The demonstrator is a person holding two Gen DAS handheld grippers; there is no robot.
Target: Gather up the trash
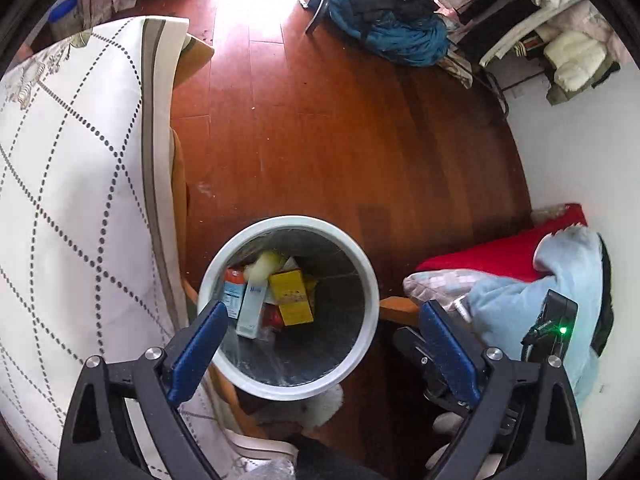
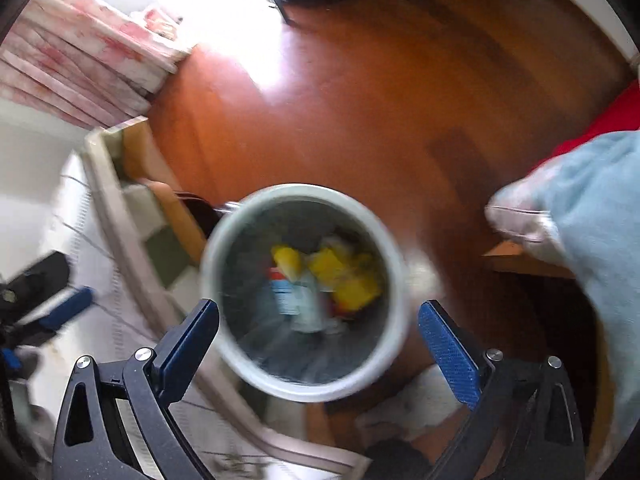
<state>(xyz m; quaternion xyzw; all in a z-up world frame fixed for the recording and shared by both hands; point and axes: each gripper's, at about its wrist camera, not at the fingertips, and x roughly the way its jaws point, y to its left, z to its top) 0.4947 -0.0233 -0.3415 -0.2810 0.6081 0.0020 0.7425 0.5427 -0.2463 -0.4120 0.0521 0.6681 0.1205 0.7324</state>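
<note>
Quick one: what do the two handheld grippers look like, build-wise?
Both match. The left gripper and right gripper have black angular linkage arms with silver pivot bolts. Their fingers carry flat blue pads, finely ribbed on the right gripper's. A black module beside the left gripper shows a green LED.

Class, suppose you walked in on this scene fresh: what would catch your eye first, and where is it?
The round white bin on the red-brown wooden floor, right below both open grippers, with a yellow box and other cartons inside. Next, the patterned white bedcover left of it and the heap of blue clothes farther back.
</note>
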